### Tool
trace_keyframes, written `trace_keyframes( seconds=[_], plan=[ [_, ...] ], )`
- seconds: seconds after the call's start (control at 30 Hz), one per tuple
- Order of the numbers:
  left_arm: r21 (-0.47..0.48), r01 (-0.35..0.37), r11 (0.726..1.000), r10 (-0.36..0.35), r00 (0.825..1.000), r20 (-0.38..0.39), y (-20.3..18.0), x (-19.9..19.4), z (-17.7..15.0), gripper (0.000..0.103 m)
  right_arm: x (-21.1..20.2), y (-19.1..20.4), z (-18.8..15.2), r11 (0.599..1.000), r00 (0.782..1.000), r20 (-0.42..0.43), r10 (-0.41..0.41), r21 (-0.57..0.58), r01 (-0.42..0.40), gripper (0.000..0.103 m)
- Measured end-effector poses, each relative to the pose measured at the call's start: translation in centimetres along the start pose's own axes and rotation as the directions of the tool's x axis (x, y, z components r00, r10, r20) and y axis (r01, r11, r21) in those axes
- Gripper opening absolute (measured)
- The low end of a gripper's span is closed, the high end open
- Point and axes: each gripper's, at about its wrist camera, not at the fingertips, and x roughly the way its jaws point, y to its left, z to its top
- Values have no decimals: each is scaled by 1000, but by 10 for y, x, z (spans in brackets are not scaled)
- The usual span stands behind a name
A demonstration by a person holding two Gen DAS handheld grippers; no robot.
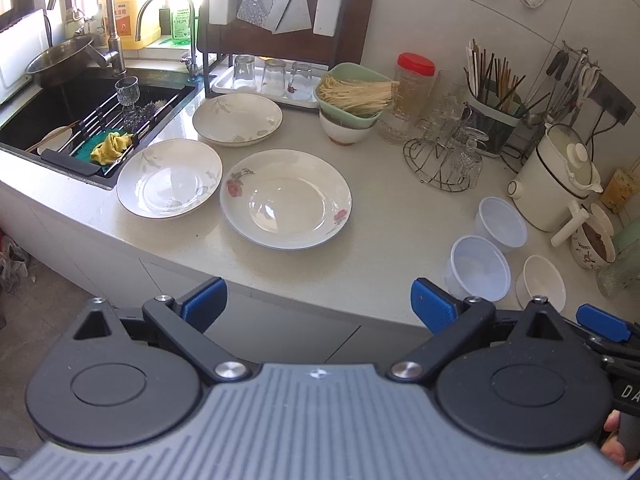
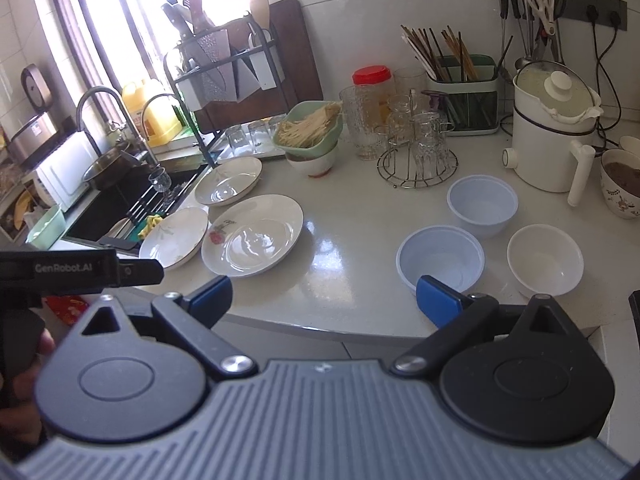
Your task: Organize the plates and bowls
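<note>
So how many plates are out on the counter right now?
3. A red-flowered plate sits nearest the counter's front edge, a leaf-patterned plate lies beside the sink, and another leaf-patterned plate sits behind them near the glasses tray. None look hidden.

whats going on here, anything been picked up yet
Nothing is picked up yet. A person holds the left gripper and the right gripper at the counter's near edge, both with jaws wide open and empty. Three plates lie apart on the counter near the sink: the rose plate and two pale plates. Two plastic bowls and a white bowl sit unstacked to the right.
</note>
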Motion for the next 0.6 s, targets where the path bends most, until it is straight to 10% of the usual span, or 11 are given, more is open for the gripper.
trace_keyframes(
  seconds=[0.6],
  plan=[
    [73, 29, 997, -27, 999, -33, 43, 39, 60, 100, 43, 31, 22, 998, 998, 49, -30, 59, 27, 100]
  ],
)
